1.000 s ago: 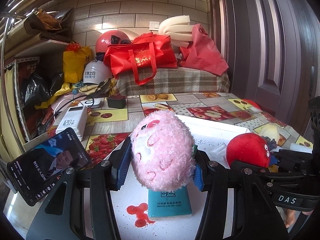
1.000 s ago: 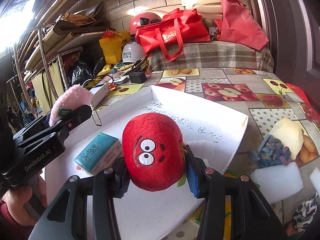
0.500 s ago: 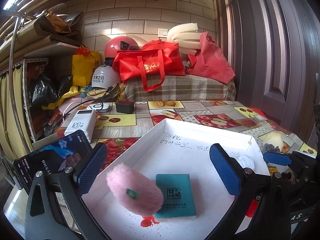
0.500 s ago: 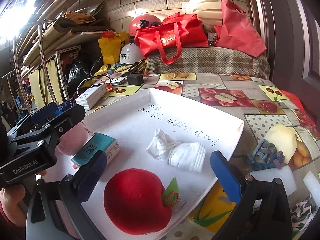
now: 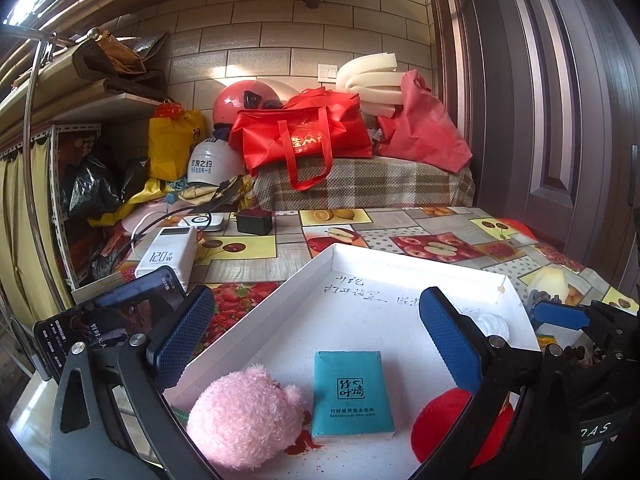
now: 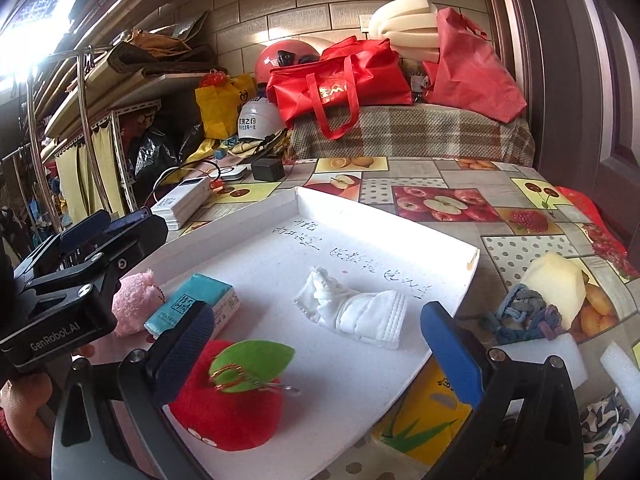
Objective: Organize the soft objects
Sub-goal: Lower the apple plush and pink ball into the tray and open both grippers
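Observation:
A white tray lies on the fruit-print tablecloth. In it lie a pink plush toy, a teal tissue pack, a red plush apple with a green leaf, and a white folded sock. My left gripper is open and empty above the pink toy and tissue pack. My right gripper is open and empty above the red apple.
Right of the tray lie a blue-grey knotted rope, a cream foam piece, white foam blocks and a yellow pack. A phone and a power bank sit to the left. Red bags and helmets lie behind.
Both grippers have opened and pulled back. The pink toy dropped from my left gripper and the red apple from my right gripper; both now lie in the tray.

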Demonstrator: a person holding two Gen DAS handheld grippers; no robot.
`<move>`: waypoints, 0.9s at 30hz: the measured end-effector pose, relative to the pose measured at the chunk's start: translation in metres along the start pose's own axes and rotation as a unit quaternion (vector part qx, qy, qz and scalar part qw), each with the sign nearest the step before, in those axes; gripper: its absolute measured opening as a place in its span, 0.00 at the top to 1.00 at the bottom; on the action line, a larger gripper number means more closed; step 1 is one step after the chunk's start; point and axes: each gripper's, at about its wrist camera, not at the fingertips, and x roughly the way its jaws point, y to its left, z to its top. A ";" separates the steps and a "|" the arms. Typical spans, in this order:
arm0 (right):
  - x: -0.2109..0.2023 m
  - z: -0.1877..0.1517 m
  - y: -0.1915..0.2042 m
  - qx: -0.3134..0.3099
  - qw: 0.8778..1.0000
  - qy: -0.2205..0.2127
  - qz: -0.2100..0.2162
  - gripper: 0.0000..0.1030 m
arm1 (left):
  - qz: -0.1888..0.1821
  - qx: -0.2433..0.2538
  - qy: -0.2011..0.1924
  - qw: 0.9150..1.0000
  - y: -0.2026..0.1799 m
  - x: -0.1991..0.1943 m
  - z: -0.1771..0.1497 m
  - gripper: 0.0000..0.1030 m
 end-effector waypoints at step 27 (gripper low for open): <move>-0.034 -0.010 0.006 -0.013 0.999 -0.048 0.003 0.00 | 0.019 0.000 -0.010 1.000 0.001 -0.010 -0.001 0.00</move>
